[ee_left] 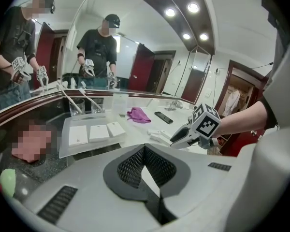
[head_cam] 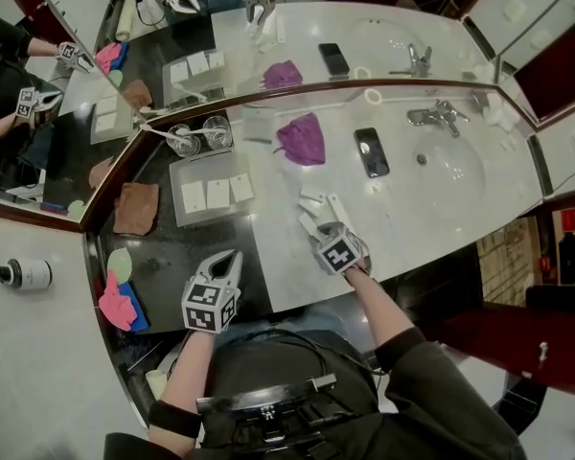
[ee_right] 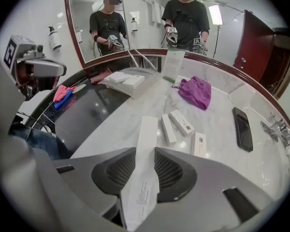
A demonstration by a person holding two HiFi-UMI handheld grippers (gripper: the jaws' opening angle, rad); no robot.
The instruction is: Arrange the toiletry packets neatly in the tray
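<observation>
The bench is pale marble, with a dark stretch under the tray and a mirror behind it. A sink lies far right of the tray.

The clear, shallow tray holds three flat white packets in a row.

The left hand-held gripper is on the person's side of the tray, over the dark stretch. Its jaws are fully together with nothing between them. It points toward the tray at a shallow downward slant, and the bare forearm behind it is nearly straight.

The right hand-held gripper is right of the tray and nearer the person, over the marble. Its jaws are narrowed onto a long packet, with the pads pressing its two long sides. The packet sticks out ahead of the jaws. I cannot tell whether its far end touches the bench. This hand-held gripper tips steeply down, and the forearm angles in from the person's right.

A purple cloth lies right of the tray, and a phone lies further right. Three loose packets lie on the marble right of the tray, just beyond the long packet.
</observation>
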